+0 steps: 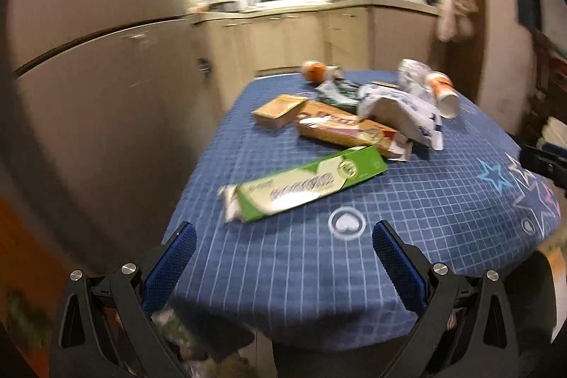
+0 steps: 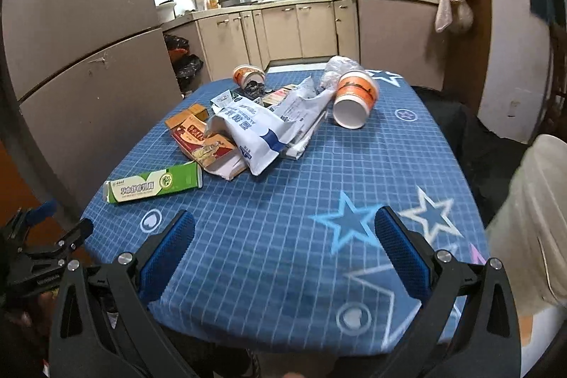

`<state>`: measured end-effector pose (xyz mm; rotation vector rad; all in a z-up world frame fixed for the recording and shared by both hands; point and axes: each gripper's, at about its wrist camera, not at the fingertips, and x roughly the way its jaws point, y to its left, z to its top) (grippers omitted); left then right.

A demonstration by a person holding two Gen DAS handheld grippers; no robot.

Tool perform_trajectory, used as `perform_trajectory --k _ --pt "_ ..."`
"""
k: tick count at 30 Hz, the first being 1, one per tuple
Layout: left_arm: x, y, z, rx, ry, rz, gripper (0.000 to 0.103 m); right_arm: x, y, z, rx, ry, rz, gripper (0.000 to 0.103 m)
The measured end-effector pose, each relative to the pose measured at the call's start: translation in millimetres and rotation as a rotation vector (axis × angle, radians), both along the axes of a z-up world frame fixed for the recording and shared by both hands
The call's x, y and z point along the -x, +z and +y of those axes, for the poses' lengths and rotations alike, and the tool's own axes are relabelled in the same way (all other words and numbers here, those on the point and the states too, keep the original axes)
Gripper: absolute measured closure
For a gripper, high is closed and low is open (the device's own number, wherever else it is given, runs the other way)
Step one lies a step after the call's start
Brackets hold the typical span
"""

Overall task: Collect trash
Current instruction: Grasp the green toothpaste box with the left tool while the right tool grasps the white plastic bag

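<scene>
Blue checked table [image 2: 283,201] carries boxes, wrappers and cups.

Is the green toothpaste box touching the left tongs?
Apart. In the left wrist view the green toothpaste box lies on the tablecloth ahead of the open left tongs, bare cloth between them.

- Surface [image 2: 283,201]: blue cloth, white grid, blue and white stars.
- Long box [image 2: 154,186]: green and white.
- Cup [image 2: 354,98]: white with an orange band.
- Pouch [image 2: 255,133]: white, blue print.
- Fingers [image 2: 166,254]: blue pads on black arms.
- Cabinets [image 2: 283,30]: beige.
</scene>
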<state>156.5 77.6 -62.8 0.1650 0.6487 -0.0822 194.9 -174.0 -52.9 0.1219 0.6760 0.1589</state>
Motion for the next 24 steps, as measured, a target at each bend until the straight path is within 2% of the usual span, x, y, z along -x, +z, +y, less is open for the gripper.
perform_trajectory --k 3,7,9,16,17,22,24 --pt "-31.1 0.4 6.2 -0.01 -0.177 0.032 0.003 -11.1 -6.5 -0.8 -0.002 0.012 0.017 0.005" --pt "-66.2 -18.3 -2.5 -0.128 -0.421 0.1 0.003 -21.6 -17.8 -5.2 -0.012 0.009 0.055 0.005" --pt "-78.9 -29.4 -5.3 -0.177 -0.491 0.129 0.003 -25.5 -21.9 -8.3 -0.015 0.002 0.071 0.005" --pt "-118.1 -52.7 -2.0 -0.172 -0.638 0.229 0.004 -39.0 -30.7 -7.0 0.003 0.01 0.095 0.005" --pt "-121.4 -53.2 5.9 -0.148 -0.659 0.241 0.005 -41.4 -31.3 -5.7 0.009 0.017 0.098 0.005" --pt "-135.1 -54.9 7.1 -0.094 -0.734 0.268 0.021 -52.9 -31.7 -3.8 0.01 0.045 0.106 0.005" --pt "-137.5 -55.2 7.5 -0.067 -0.756 0.281 0.029 -58.5 -31.2 -1.3 0.01 0.069 0.105 0.012"
